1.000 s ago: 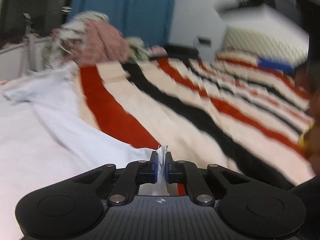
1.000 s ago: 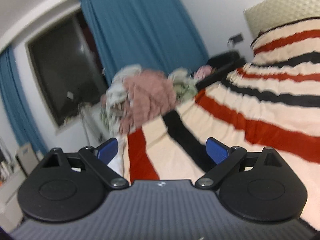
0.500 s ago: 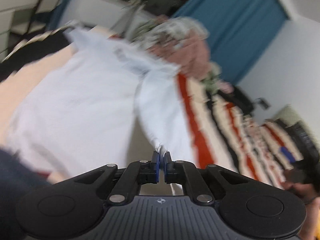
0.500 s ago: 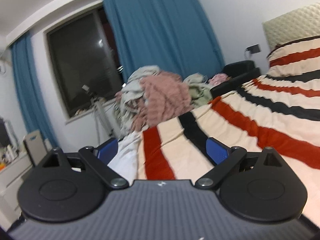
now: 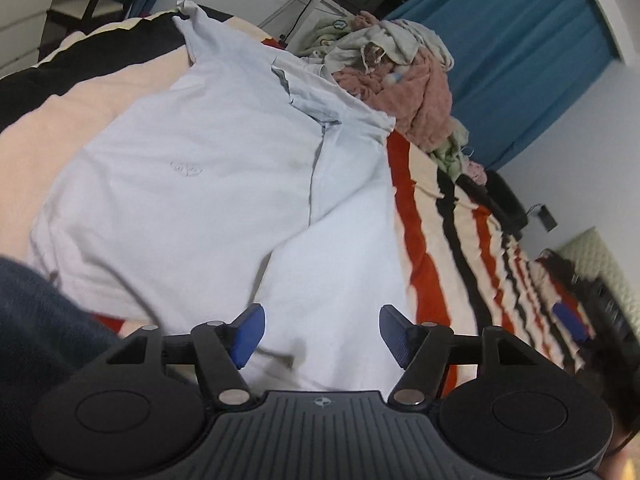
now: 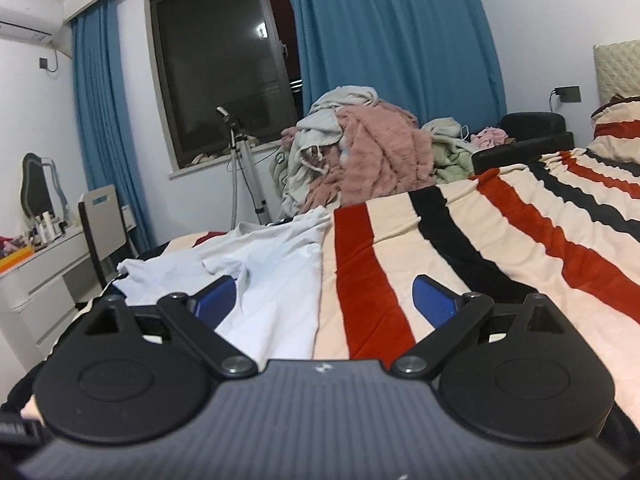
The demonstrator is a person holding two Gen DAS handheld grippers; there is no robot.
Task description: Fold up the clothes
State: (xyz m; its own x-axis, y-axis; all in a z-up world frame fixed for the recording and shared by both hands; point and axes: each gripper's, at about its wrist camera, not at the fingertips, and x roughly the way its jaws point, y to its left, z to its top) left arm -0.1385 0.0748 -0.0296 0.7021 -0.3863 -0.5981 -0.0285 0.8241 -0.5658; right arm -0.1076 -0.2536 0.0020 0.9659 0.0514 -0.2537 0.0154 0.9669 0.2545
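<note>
Now the pale blue polo shirt [image 5: 208, 184] lies spread front-up on the striped blanket [image 5: 436, 256], its collar [image 5: 316, 100] toward 12 o'clock in the left wrist view and one side panel folded over along the right edge. In the right wrist view the same shirt [image 6: 280, 264] sits at 10 o'clock from the fingers, flat on the blanket [image 6: 500, 248], with a sleeve sticking out toward 9 o'clock. The left gripper [image 5: 321, 332] hangs just above the shirt's lower hem, its blue pads spread wide with nothing between them. The right gripper [image 6: 324, 300] is likewise parted and empty, straddling the shirt's edge and a red stripe. Beyond the collar, at 1 o'clock in the left view, a heap of clothes [image 5: 400, 80] topped by a pink fuzzy piece rests against the blue curtain [image 5: 516, 52]. A dark sleeve [image 5: 36, 340] fills the left view at 8 o'clock.
</note>
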